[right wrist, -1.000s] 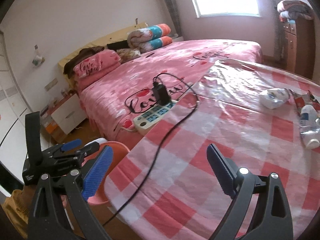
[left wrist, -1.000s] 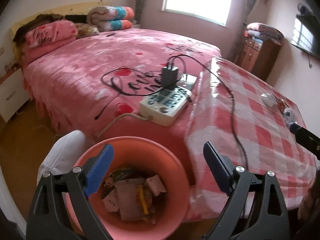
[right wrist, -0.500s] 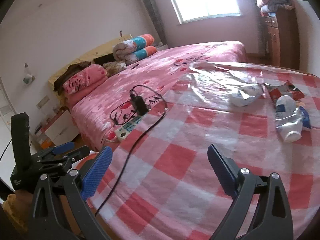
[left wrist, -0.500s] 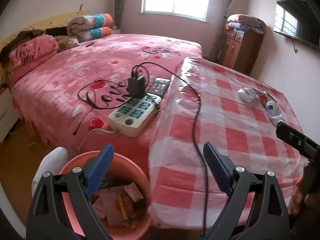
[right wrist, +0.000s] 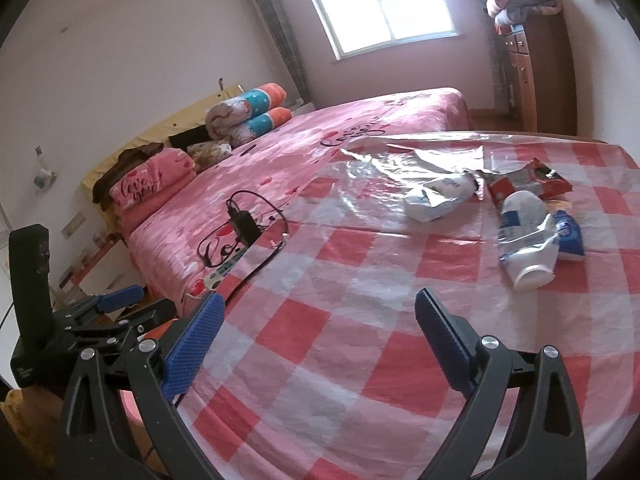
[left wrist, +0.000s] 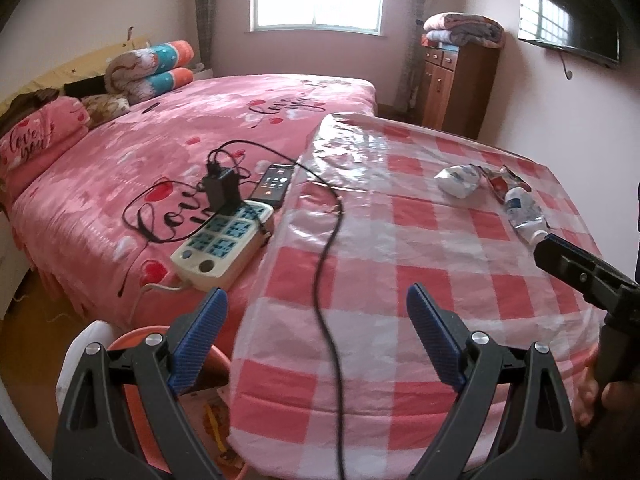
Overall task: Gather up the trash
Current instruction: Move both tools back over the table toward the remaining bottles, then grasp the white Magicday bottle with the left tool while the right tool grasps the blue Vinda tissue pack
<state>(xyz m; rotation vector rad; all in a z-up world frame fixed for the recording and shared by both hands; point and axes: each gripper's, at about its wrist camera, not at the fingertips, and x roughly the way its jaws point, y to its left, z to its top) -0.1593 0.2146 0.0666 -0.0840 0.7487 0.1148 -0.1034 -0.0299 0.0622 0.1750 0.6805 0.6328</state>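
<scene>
Trash lies on the far right of the red-checked table [right wrist: 340, 320]: a crumpled white bag [right wrist: 438, 196] [left wrist: 458, 178], a red wrapper [right wrist: 528, 180] [left wrist: 502, 182], a crushed plastic bottle [right wrist: 524, 236] [left wrist: 526, 216] and a blue-white packet [right wrist: 570, 234]. The pink trash bin [left wrist: 132, 334] with paper scraps sits low at the table's near left corner, under my left gripper [left wrist: 316, 330], which is open and empty. My right gripper [right wrist: 318, 332] is open and empty over the table, short of the trash.
A black cable [left wrist: 328, 280] runs across the table to a charger on a power strip [left wrist: 224, 244] on the pink bed [left wrist: 180, 140], beside a phone [left wrist: 274, 184]. A wooden cabinet [left wrist: 456, 84] stands at the back right.
Both grippers have risen and swung right toward the table. The bin has dropped to the left view's lower edge. The trash is nearer in the right view.
</scene>
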